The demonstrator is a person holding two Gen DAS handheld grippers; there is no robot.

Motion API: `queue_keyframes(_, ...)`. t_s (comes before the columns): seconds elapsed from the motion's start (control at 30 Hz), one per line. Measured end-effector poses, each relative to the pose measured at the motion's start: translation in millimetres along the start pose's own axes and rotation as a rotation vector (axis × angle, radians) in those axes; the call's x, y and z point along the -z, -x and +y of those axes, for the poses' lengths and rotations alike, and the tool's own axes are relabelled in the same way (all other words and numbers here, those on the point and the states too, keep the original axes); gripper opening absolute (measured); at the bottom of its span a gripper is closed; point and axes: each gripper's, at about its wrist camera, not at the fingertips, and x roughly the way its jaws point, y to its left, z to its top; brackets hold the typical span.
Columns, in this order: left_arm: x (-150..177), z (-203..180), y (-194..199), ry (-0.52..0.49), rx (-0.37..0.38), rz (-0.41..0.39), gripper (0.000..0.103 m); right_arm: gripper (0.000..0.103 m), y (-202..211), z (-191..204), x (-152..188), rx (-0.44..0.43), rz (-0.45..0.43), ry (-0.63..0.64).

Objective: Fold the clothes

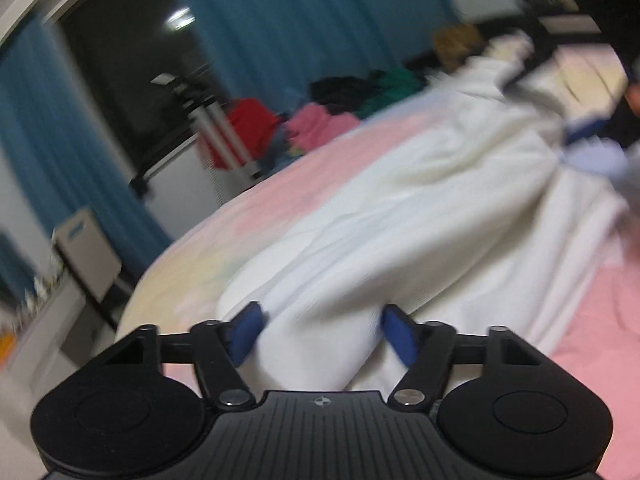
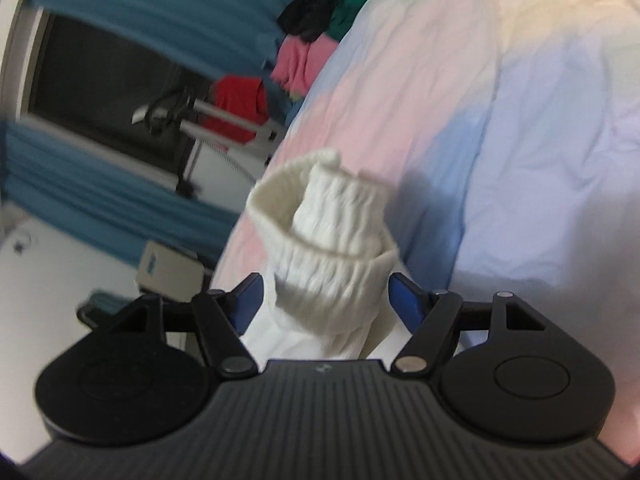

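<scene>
A white knit garment (image 1: 420, 208) lies stretched across the pastel bed sheet (image 1: 280, 196), from the near edge toward the upper right. Its near end is bunched between the blue pads of my left gripper (image 1: 322, 320), filling the gap, and the pads press on it from both sides. In the right wrist view, two ribbed cuffs (image 2: 332, 240) of the same white garment stand up between the pads of my right gripper (image 2: 326, 288), which is shut on them above the sheet (image 2: 540, 160). The picture is blurred.
A heap of pink (image 1: 320, 120), red, green and black clothes (image 2: 316, 12) sits at the bed's far edge. Blue curtains (image 1: 280, 20), a dark window and a metal rack (image 1: 224, 136) stand beyond it. A grey box (image 1: 86, 252) is on the floor to the left.
</scene>
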Motion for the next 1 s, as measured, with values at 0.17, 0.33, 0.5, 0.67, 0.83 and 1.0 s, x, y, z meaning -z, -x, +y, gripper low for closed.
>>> queue_keyframes(0.17,9.2,17.6,50.2,0.173,0.018,-0.041,0.035,0.069,-9.9,13.9,5.9,0.082,-0.058,0.103)
queue_keyframes(0.33,14.2,42.1,89.5,0.213,0.087,-0.045,0.021,0.043,2.3,30.2,12.4,0.089,-0.111,0.217)
queue_keyframes(0.5,29.9,45.7,108.9,0.155,0.168,0.038,0.011,0.043,11.6,27.4,20.3,0.128,-0.092,0.239)
queue_keyframes(0.67,41.2,39.9,99.0,0.106,0.188,0.109,0.013,0.063,4.2,5.3,19.4,0.203,-0.066,0.152)
queue_keyframes(0.83,43.3,50.8,90.6,0.174,0.207,0.133,0.014,0.084,0.2,-4.6,22.1,0.224,-0.038,0.109)
queue_keyframes(1.0,44.8,71.3,77.2,0.320,0.248,0.170,0.017,0.084,-17.0,-20.0,28.3,0.164,0.050,-0.001)
